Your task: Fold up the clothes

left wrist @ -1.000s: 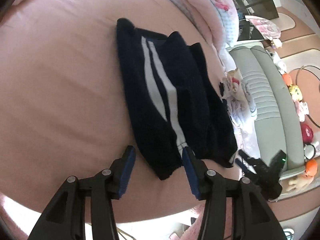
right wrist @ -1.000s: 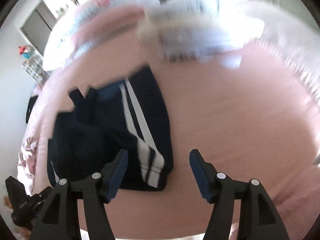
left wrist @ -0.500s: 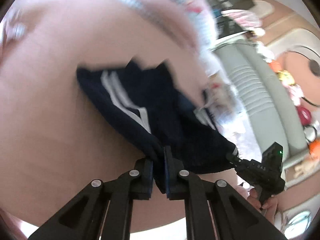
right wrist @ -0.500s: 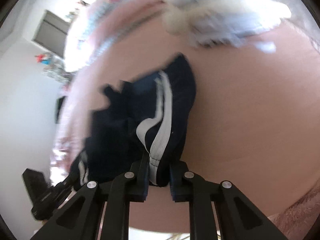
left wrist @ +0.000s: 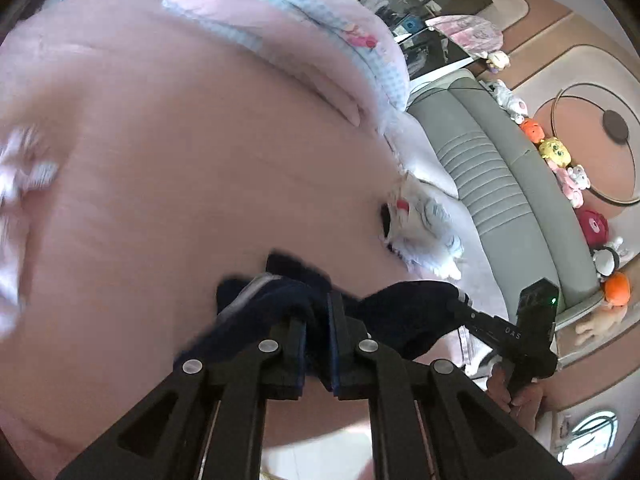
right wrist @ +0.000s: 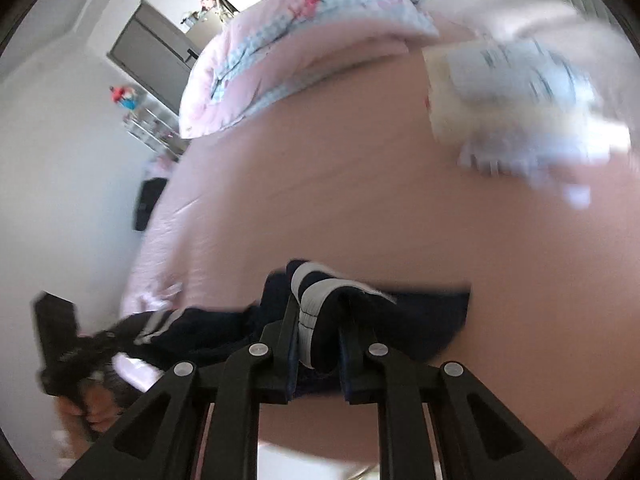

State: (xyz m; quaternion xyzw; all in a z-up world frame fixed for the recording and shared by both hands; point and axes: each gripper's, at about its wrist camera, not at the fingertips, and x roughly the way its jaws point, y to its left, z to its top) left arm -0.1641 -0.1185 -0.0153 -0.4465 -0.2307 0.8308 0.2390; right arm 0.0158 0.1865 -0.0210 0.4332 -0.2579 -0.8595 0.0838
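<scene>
- While the dark navy fabric trousers with white side stripes (left wrist: 404,312) are hanging bunched between your two tools, their near end is lifted clear of the pink bedsheet (left wrist: 168,184); a second ago they were lying flat and spread out on it.
- You are clenching the left gripper (left wrist: 318,344) on a gather of navy cloth, where a second ago its jaws were standing wide open over the hem.
- You are pinching the right gripper (right wrist: 318,344) on the white-striped cuff, likewise clamped from open within that second.
- Both tools are rising, so the far part of the garment is trailing out of sight below the fingers; I cannot tell how much is resting on the sheet.
- That means, I judge, the fold is just starting: carry the held end over toward the far end.
- Further out, the rolled pink quilt with checked blue trim (left wrist: 320,36) is sitting well apart, and the grey ribbed sofa (left wrist: 492,184) is running alongside the bed.
</scene>
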